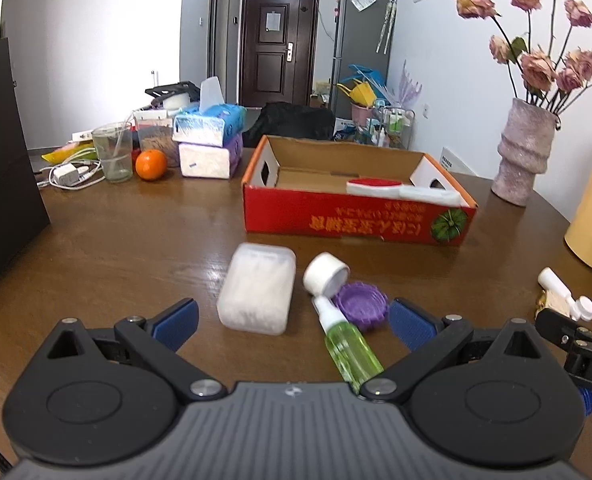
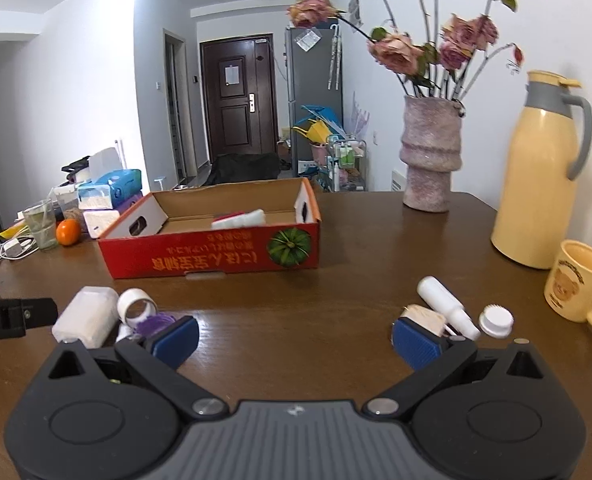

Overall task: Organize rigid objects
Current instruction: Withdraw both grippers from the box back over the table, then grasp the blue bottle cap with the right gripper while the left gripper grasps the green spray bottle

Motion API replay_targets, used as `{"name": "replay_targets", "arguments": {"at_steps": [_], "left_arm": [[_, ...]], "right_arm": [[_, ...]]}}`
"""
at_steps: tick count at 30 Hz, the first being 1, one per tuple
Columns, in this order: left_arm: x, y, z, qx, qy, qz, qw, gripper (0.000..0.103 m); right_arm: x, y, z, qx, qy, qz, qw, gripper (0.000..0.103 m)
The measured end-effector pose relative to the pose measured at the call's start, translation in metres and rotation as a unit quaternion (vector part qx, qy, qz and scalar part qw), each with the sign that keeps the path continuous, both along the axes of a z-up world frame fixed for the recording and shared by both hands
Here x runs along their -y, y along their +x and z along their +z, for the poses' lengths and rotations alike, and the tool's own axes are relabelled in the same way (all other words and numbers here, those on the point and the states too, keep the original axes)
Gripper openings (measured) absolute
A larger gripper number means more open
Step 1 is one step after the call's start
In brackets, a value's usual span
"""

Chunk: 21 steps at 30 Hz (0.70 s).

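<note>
Looking through the left wrist view, we see the left gripper (image 1: 292,320) spread wide with nothing between its blue pads, low over the brown table (image 1: 136,248). At the frame's centre, a frosted plastic box (image 1: 257,288) lies just left of a green spray bottle (image 1: 346,344). A white cap (image 1: 326,272) and a purple lid (image 1: 361,305) touch the bottle's neck. Above them stands the red cardboard box (image 1: 356,216), with a red-and-white brush (image 1: 400,190) inside. An orange (image 1: 151,164), a glass (image 1: 113,151) and tissue packs (image 1: 210,140) crowd the upper left. At the right edge, part of the right gripper appears below a white bottle (image 1: 556,286); we cannot tell its jaws from here.

In the right wrist view, we see the right gripper (image 2: 294,340) released wide as well, holding nothing. Only this view shows the yellow mug (image 2: 580,286) and the whole thermos (image 2: 536,172) at the right, plus a round white lid (image 2: 496,320) beside the white bottle (image 2: 446,306) at lower right. A pale block (image 2: 424,318) touches the bottle, half hidden by the right pad. The frosted box, cap and purple lid sit at lower left; the green bottle is hidden. The vase of roses (image 2: 432,156) rises above.
</note>
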State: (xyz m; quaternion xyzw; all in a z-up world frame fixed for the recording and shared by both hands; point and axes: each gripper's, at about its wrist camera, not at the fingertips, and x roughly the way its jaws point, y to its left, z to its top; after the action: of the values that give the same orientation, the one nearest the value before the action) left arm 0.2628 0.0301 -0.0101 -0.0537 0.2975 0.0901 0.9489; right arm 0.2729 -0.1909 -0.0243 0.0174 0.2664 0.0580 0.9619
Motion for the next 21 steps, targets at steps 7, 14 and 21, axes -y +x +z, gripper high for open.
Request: {"name": "replay_targets", "arguments": {"at_steps": [7,14,21], "left_arm": [[0.013,-0.012,-0.017,-0.013,-0.004,-0.005,0.9999,0.103],[0.021,-0.018,-0.032,-0.026,-0.010,-0.007,0.9996,0.103],[0.023,-0.021,-0.041,-0.035,-0.014,-0.008,0.9993,0.103]], "right_arm": [[0.023,-0.018,-0.016,-0.008,-0.006,-0.006,1.000,0.103],[0.046,-0.029,-0.038,-0.030,-0.019,-0.014,0.999,0.103],[0.060,-0.035,-0.057,-0.055,-0.027,-0.027,0.998,0.098]]}}
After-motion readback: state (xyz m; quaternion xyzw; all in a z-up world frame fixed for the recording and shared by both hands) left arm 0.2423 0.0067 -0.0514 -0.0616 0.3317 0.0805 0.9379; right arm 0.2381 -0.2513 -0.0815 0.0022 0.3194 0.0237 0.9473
